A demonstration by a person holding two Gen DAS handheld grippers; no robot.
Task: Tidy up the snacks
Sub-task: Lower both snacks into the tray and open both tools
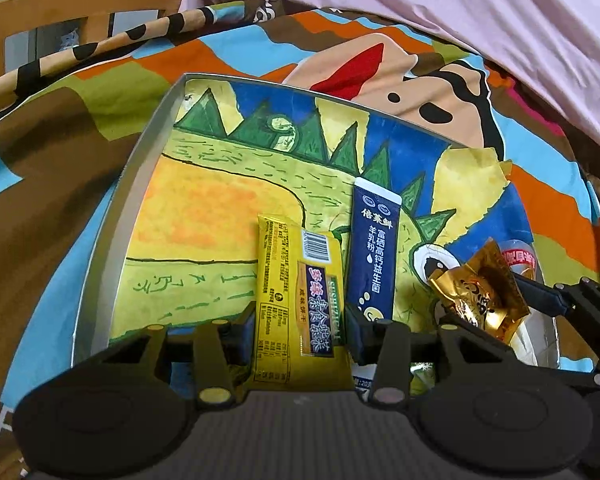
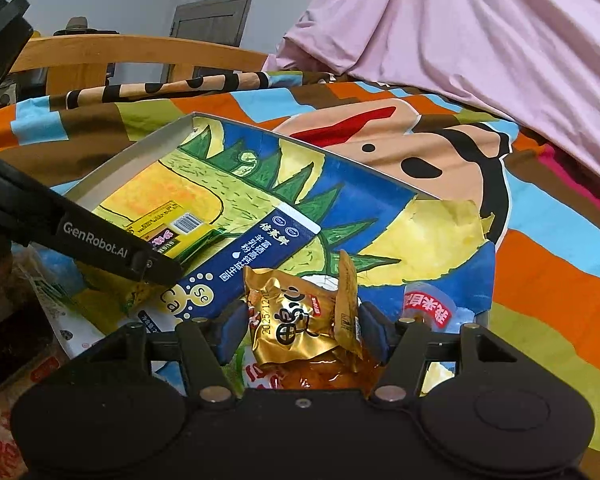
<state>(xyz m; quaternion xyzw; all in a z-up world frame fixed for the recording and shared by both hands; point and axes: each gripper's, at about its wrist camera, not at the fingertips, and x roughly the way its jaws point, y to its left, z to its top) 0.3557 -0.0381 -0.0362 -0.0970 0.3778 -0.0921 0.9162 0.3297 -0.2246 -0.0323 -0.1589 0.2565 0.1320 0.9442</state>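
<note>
A shallow grey tray [image 1: 140,184] lined with a dinosaur drawing lies on a cartoon-print sheet. Inside it, a dark blue sachet [image 1: 374,248] lies lengthwise. My left gripper [image 1: 300,332] is shut on a yellow snack packet [image 1: 300,300], low over the tray's near edge and beside the sachet. From the right wrist, the tray [image 2: 132,160], sachet [image 2: 256,256] and yellow packet [image 2: 176,232] show again, with a left finger [image 2: 100,240] across them. My right gripper [image 2: 302,332] has its blue pads against both sides of a crinkled gold snack packet [image 2: 300,316], also seen as the gold packet [image 1: 480,296] at the tray's right.
A clear cup with a red label [image 2: 428,308] lies at the tray's near right corner. More snack bags [image 2: 4,420] crowd the lower left. A pink cloth [image 2: 480,40] is heaped at the back right, and a wooden rail [image 2: 120,48] runs behind.
</note>
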